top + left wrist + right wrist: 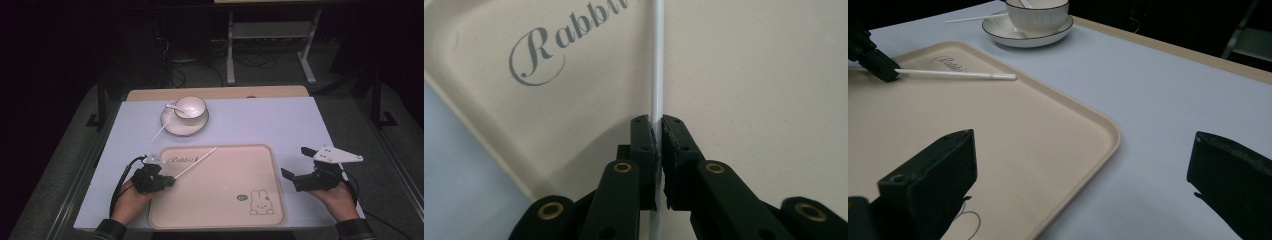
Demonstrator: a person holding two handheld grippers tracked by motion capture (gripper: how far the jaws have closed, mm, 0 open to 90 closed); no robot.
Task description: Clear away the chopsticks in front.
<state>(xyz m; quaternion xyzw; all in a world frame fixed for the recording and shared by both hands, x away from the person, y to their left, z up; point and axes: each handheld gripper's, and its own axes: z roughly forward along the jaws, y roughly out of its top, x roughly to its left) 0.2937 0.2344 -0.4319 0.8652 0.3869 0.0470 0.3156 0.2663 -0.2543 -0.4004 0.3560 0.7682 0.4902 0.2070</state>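
White chopstick (pixel 657 60) between hand-held gripper (pixel 658 131) pads

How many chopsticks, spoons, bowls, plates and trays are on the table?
Chopsticks: 2, one in the left gripper at, one by the plate
Spoons: 1
Bowls: 1
Plates: 1
Trays: 1
Total: 6

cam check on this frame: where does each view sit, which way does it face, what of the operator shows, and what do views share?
High view: above the person's side, facing forward and down on the table; both forearms, left gripper, right gripper.
Left gripper view: rides the left gripper, looking along its jaws, shut on the white chopstick.
Right gripper view: rides the right gripper, jaws wide, facing across the tray toward the cup.
Shared: tray and chopstick in all three.
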